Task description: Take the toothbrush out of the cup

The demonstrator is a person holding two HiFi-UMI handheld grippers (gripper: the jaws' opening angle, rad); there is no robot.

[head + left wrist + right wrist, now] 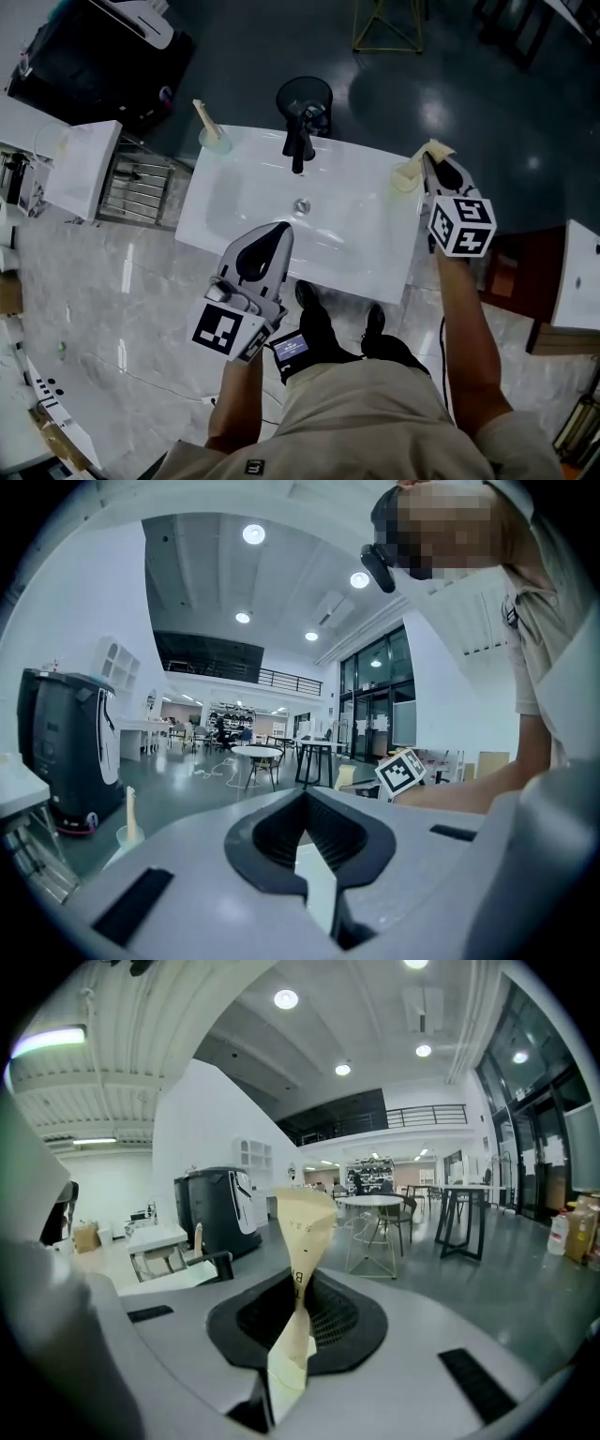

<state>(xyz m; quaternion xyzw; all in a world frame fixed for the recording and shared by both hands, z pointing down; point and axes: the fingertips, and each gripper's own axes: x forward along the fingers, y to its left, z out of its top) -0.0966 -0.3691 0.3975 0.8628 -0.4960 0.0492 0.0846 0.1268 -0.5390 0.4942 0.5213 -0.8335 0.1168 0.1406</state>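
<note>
My right gripper [429, 161] pinches the wrapped toothbrush [302, 1232] at centre right, just above the cup [405, 176] on the sink [244, 197] corner. The grab is done; I judge that lifting it fully clear remains. My left gripper [277, 232], lower centre, is pressed together and empty.

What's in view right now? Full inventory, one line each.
Washbasin: 1, white, centre.
Faucet: 1, black, basin's back edge.
Drain: 1, metallic, basin middle.
Left cup: 1, pale, basin's back-left corner.
Right cup: 1, pale, basin's right edge.
Left toothbrush: 1, cream wrapper, standing in left cup.
Right toothbrush: 1, cream wrapper, gripped at right cup.
Bin: 1, black, floor behind faucet.
Left tongs: 1, grey, shut, empty, over basin's front edge.
Right tongs: 1, grey, shut on right toothbrush.
</note>
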